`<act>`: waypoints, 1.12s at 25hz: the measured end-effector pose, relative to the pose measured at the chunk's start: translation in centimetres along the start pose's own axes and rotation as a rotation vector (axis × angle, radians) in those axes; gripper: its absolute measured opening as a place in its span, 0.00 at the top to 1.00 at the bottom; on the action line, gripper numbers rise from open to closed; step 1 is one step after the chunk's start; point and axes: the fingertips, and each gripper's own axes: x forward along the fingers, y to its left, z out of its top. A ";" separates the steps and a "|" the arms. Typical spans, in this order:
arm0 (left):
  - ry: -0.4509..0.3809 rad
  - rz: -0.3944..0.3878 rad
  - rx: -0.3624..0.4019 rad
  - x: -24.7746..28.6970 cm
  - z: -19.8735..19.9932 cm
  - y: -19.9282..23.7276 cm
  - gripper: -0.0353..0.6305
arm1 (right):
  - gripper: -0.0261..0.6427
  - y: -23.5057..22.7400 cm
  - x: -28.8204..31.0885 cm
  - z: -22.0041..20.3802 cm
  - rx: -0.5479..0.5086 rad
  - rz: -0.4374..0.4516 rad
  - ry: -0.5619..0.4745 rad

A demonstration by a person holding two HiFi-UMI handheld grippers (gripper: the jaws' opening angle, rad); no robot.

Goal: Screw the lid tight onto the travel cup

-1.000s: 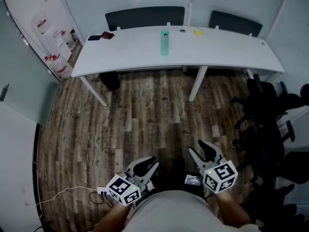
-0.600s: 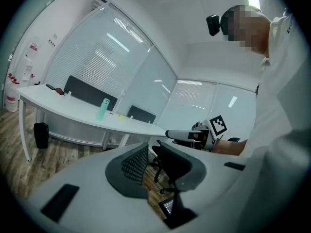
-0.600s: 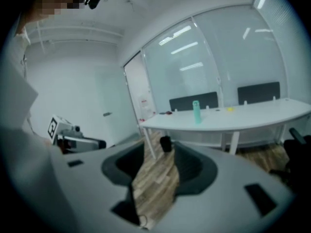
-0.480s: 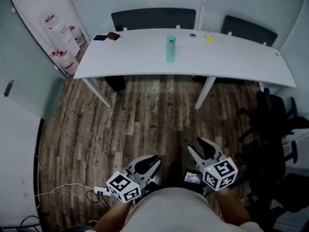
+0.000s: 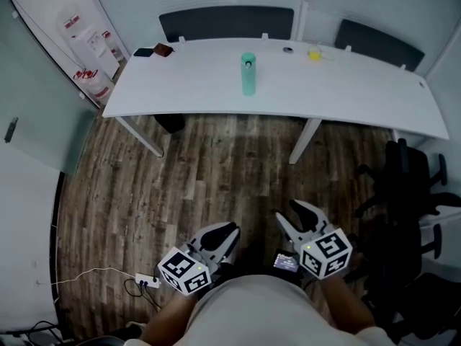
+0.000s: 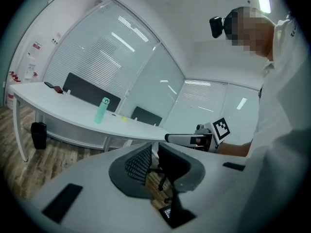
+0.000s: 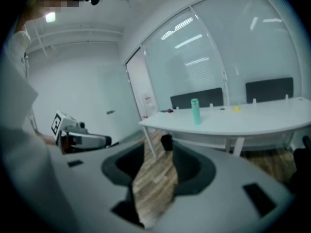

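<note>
Grey-padded left claw [image 5: 220,231] is held low over the wooden floor [image 5: 144,193], well apart from the white surface [image 5: 360,92]. Its jaws have just been closing and now stand with only a narrow gap, with nothing between them. Mint-green travel cup [image 5: 248,74] stands upright near the middle of the surface, touched by no claw. Right claw [image 5: 295,216] is over the floor too, its jaws wider apart and empty.

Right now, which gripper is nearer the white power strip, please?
Left. The left gripper, its empty jaws having just closed further, is just right of the power strip; the right gripper lies farther right.
</note>
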 end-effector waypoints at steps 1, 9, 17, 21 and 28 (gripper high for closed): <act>0.004 0.001 -0.003 0.4 0.1 0.1 0.86 | 0.68 -0.4 0.1 0.2 0.002 -0.001 -0.002; 0.030 -0.009 -0.005 2.5 1.0 1.6 0.86 | 0.68 -1.7 2.1 1.1 0.018 0.012 -0.001; 0.045 -0.059 0.004 5.3 3.4 6.9 0.86 | 0.68 -4.1 6.8 3.3 0.012 -0.032 -0.003; 0.056 -0.081 0.004 6.7 5.8 10.9 0.86 | 0.68 -5.3 10.5 5.1 0.027 -0.057 -0.006; 0.102 -0.137 0.013 8.7 9.5 17.9 0.86 | 0.68 -6.8 17.4 8.1 0.070 -0.115 -0.004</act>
